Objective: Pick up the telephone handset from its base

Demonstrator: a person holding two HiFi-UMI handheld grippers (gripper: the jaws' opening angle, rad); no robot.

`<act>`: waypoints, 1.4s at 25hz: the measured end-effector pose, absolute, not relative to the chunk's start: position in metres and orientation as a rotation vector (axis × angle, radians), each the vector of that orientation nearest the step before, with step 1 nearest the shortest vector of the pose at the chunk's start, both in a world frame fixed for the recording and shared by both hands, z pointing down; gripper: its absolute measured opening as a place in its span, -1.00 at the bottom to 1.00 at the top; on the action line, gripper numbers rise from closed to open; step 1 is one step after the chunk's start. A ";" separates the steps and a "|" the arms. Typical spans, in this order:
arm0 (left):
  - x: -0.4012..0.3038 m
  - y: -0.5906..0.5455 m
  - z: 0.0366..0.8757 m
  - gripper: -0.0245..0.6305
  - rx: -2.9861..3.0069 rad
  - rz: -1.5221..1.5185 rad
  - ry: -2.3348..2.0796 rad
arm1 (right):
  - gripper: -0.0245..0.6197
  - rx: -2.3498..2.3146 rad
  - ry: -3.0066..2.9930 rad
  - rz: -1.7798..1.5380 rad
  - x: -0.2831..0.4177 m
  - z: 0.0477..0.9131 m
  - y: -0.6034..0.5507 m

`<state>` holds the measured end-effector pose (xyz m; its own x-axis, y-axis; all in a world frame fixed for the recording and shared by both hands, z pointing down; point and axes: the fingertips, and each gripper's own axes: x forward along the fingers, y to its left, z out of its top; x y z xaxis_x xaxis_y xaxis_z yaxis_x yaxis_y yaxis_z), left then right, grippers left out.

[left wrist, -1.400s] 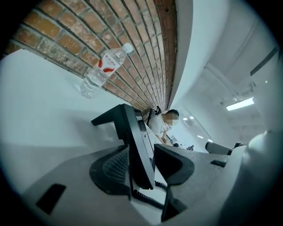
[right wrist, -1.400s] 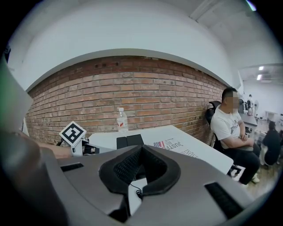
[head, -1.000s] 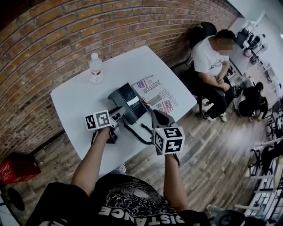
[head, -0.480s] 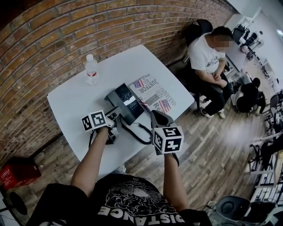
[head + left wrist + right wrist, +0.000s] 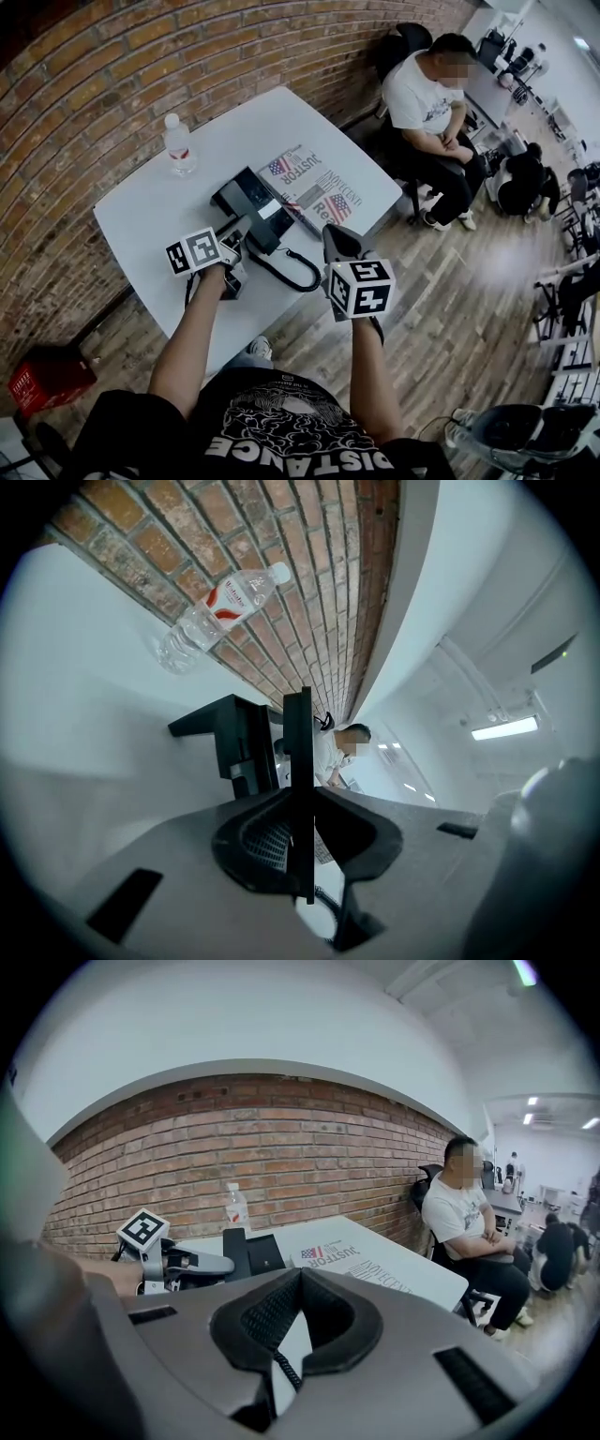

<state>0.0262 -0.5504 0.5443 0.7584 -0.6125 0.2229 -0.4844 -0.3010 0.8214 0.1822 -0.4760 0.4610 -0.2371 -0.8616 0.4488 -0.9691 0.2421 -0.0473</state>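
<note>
The left gripper [image 5: 298, 803] is lying rolled onto its side and clenching the handset [image 5: 298, 728], which is showing edge-on as a thin black strip between the pads. In the head view the handset is sitting at this gripper's tips, just beside the near left edge of the base [image 5: 246, 197]; whether it is touching the base I cannot tell. The coiled cord [image 5: 292, 275] is looping from there across the white table [image 5: 141, 211] in front of the base. The right gripper [image 5: 334, 236] is hovering by the table's near edge, right of the cord, its jaws pressed together and gripping nothing. A bottle [image 5: 175, 142] is standing near the brick wall [image 5: 84, 103], flag-printed paper [image 5: 314, 187] is lying right of the base, and a person [image 5: 427, 94] is sitting beyond the table.
</note>
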 end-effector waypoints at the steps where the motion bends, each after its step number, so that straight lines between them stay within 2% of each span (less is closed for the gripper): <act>1: 0.028 -0.548 0.540 -0.70 1.973 -0.159 -0.832 | -0.92 1.703 -2.188 0.458 0.187 0.460 -0.472; 14: 0.076 -0.491 0.484 -0.70 2.140 -0.146 -0.786 | -0.92 1.822 -2.167 0.436 0.236 0.439 -0.400; 35: 0.184 -0.330 0.426 -0.70 2.444 -0.024 -0.598 | -0.92 2.063 -2.055 0.373 0.318 0.411 -0.230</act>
<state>0.1841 -0.3300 0.4257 0.8975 -0.4237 0.1227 -0.4127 -0.7083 0.5727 0.3179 -0.2295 0.4106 -0.0016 -0.9475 0.3197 -0.9994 -0.0092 -0.0323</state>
